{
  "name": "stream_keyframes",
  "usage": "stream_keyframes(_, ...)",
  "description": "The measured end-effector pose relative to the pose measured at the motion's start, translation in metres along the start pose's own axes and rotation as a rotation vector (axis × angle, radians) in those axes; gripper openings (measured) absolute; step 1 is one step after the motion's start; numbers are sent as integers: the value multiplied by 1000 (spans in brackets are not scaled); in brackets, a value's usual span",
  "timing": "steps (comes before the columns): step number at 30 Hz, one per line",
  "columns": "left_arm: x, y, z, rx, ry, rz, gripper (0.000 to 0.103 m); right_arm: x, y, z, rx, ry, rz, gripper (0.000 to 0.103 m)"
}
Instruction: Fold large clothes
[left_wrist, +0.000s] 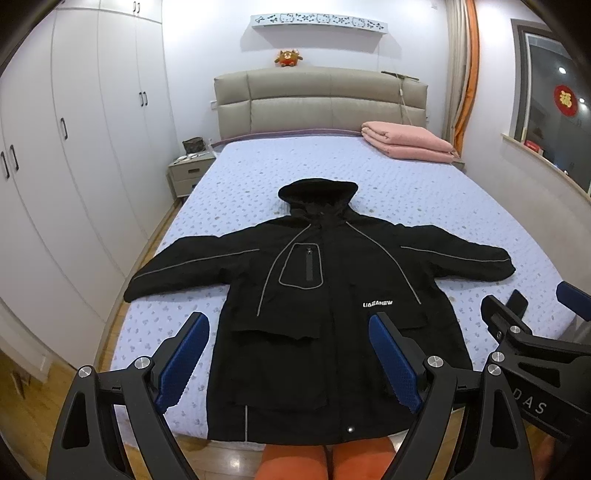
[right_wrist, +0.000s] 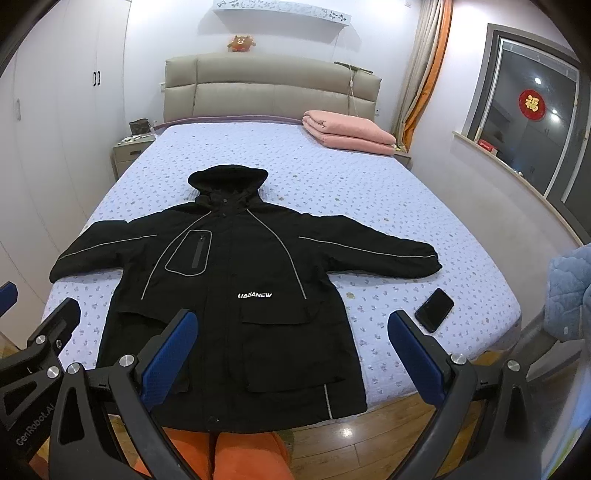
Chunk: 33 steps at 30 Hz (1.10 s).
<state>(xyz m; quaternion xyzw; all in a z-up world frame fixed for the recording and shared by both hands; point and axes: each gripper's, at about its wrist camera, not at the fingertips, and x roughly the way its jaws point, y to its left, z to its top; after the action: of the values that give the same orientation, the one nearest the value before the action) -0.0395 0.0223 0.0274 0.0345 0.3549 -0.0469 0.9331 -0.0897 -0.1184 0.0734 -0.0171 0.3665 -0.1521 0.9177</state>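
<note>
A large black hooded jacket (left_wrist: 314, 295) lies flat and face up on the bed, sleeves spread out to both sides, hood toward the headboard, hem hanging over the near edge. It also shows in the right wrist view (right_wrist: 236, 288). My left gripper (left_wrist: 288, 325) is open and empty, held above the jacket's lower part. My right gripper (right_wrist: 291, 325) is open and empty, above the jacket's lower right side. The right gripper also shows at the right of the left wrist view (left_wrist: 535, 306).
The bed (left_wrist: 369, 177) has a lilac patterned cover. A folded pink blanket (left_wrist: 406, 140) lies by the headboard. A black phone (right_wrist: 434, 309) lies on the bed right of the jacket. A wardrobe (left_wrist: 74, 147) and nightstand (left_wrist: 188, 173) stand left. A blue quilted item (right_wrist: 569, 291) is at right.
</note>
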Motion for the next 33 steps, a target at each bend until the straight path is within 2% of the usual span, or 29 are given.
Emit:
stream_keyframes(16,-17,3,-2,-10,-38,-16,89,-7,-11,-5,25,-12,-33,103)
stream_keyframes(20,-10,3,-1,-14,-35,-45,89,1,-17,-5,41,-1,-32,103)
stream_keyframes(25,36,-6,-6,-11,31,-82,89,35,-27,-8,61,20,-49,103)
stream_keyframes(29,104,-25,-8,24,95,-63,89,100,-42,-18,93,82,-18,103)
stream_keyframes(33,182,-56,5,56,154,-135,89,185,-67,-22,171,160,27,103)
